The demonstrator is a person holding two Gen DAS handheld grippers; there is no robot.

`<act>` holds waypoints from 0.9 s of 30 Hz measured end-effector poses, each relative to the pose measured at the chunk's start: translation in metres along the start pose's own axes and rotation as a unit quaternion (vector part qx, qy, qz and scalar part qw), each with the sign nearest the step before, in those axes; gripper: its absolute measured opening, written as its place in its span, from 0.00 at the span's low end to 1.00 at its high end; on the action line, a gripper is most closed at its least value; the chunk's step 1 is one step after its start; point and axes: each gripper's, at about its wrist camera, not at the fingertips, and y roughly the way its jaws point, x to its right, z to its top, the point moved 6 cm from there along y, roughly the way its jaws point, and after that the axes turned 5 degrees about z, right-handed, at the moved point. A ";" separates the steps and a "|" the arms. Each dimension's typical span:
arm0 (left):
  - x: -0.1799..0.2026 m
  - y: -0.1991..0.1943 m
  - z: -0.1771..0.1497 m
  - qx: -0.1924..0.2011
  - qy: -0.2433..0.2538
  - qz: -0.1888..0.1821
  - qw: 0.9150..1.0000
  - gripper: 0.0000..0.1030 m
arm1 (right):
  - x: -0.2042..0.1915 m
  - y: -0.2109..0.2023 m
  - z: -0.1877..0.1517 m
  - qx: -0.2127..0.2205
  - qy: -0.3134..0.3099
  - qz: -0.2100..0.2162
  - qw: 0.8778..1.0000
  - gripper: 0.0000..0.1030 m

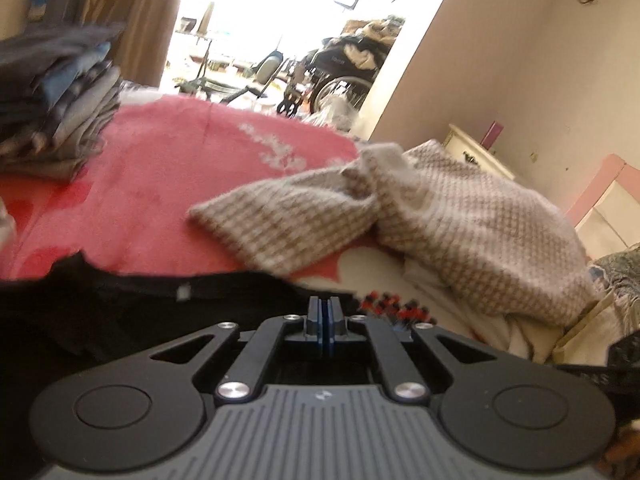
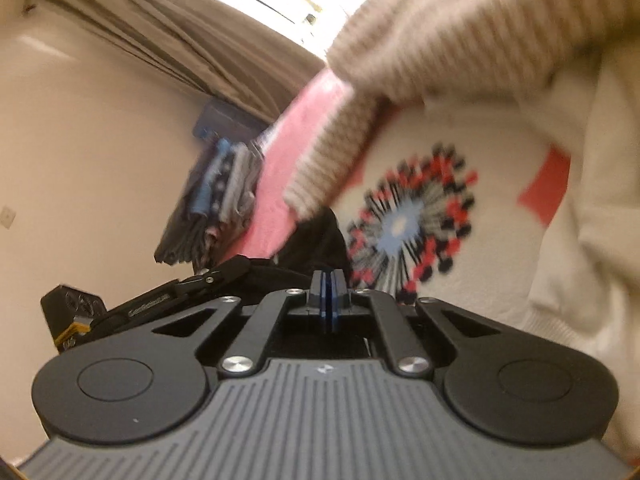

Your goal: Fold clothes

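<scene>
A black garment (image 1: 120, 312) lies crumpled on the bed at the lower left, and its edge runs right up to my left gripper (image 1: 324, 304), which is shut on it. In the right wrist view the same black garment (image 2: 320, 236) bunches up at the tips of my right gripper (image 2: 328, 280), also shut on it. A beige-and-white checked knit sweater (image 1: 460, 220) lies spread on the bed to the right, beyond the left gripper. In the right wrist view the sweater (image 2: 440, 40) is blurred, and the left gripper's body (image 2: 120, 308) shows at the left.
A stack of folded clothes (image 1: 60, 100) sits at the far left of the pink blanket (image 1: 180, 160). The white bedspread has a red, black and blue starburst print (image 2: 408, 220). Past the bed are a wheelchair (image 1: 336, 76), a white nightstand (image 1: 476, 152) and a brown curtain (image 1: 132, 12).
</scene>
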 end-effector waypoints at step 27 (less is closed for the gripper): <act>0.276 0.120 -0.018 0.005 0.250 -0.098 0.963 0.03 | 0.041 -0.156 0.000 0.226 -0.039 -0.202 0.952 0.01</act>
